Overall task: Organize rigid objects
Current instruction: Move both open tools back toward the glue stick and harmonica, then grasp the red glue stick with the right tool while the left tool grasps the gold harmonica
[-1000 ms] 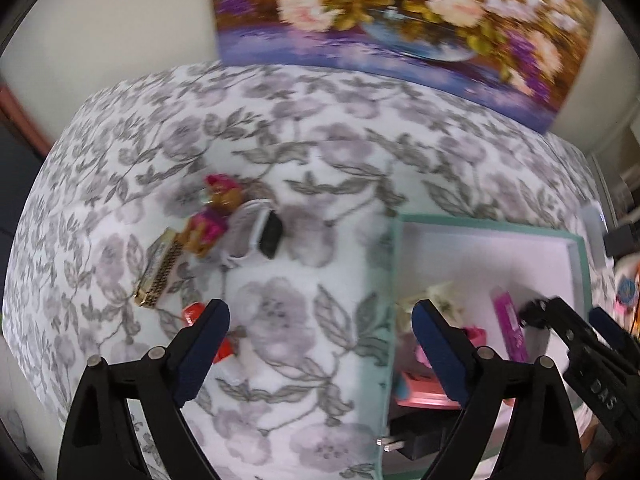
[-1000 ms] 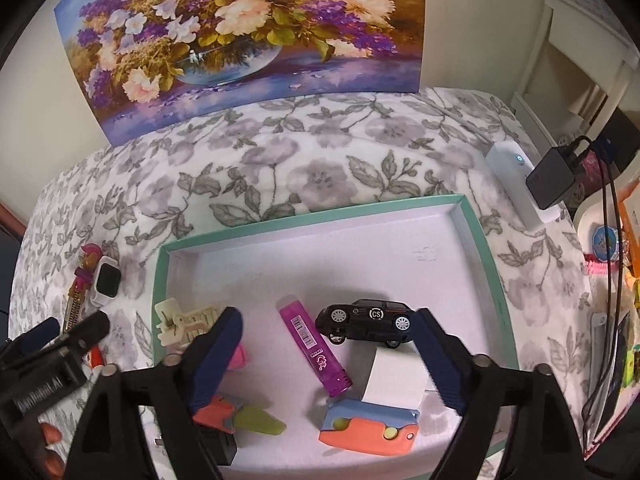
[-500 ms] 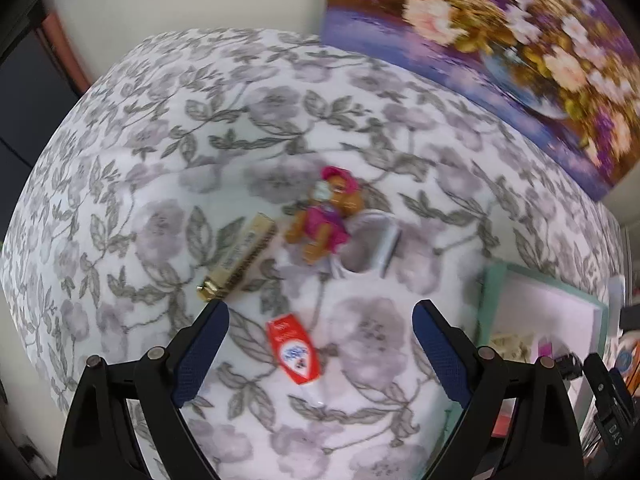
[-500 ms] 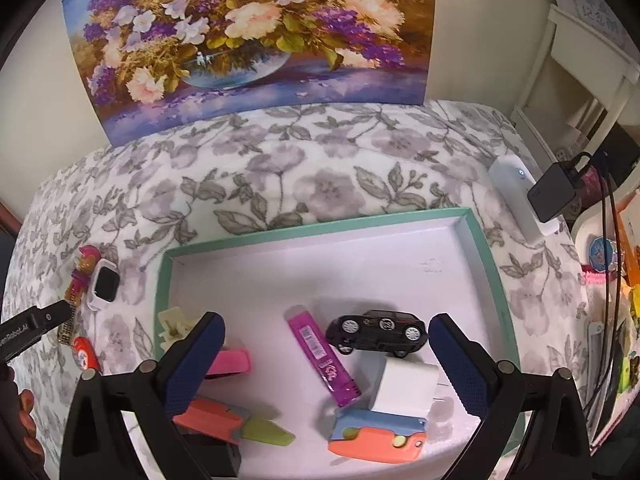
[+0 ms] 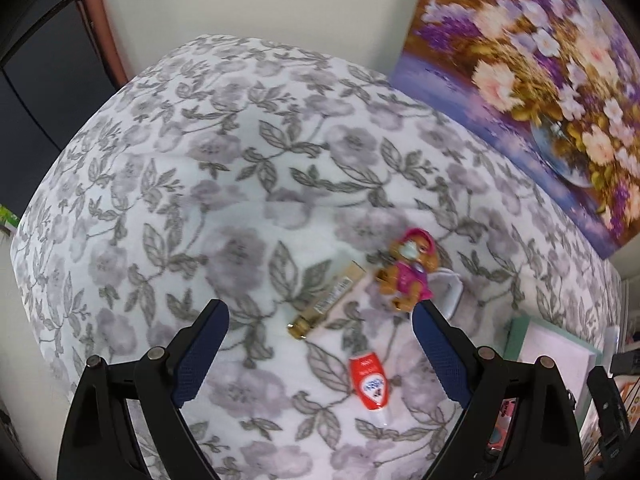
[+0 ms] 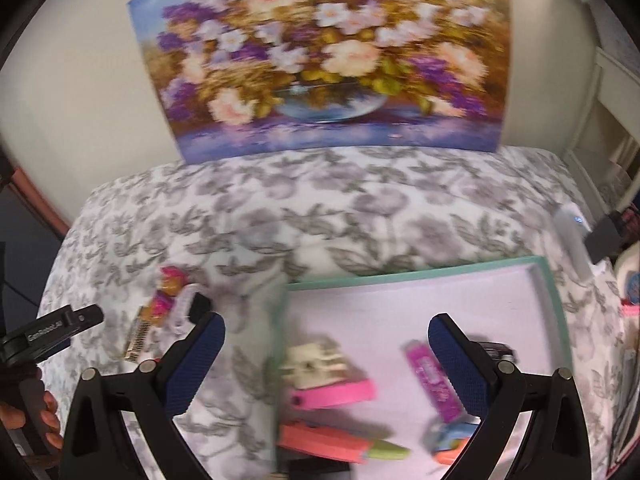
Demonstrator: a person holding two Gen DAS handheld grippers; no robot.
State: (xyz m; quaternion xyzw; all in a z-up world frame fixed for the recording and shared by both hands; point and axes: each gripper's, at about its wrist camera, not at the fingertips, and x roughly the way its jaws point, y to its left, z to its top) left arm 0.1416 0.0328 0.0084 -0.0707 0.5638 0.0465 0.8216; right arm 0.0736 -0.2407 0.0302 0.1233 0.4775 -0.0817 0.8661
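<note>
My left gripper point(image 5: 320, 332) gapes wide over a gold bar point(image 5: 327, 300) and red tube point(image 5: 370, 382); my right gripper point(image 6: 326, 354) spreads empty over the tray point(image 6: 408, 276).

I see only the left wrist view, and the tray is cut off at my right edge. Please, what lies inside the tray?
Observer: Several small things lie in the teal tray; one is a magenta tube.
Operator: Does the right tool hold something?
Observer: No. The right tool is open and holds nothing; the tray's left wall shows between its fingers.
Operator: Is the tray full?
Observer: No. Its far half is bare; the things lie in the near half.
</note>
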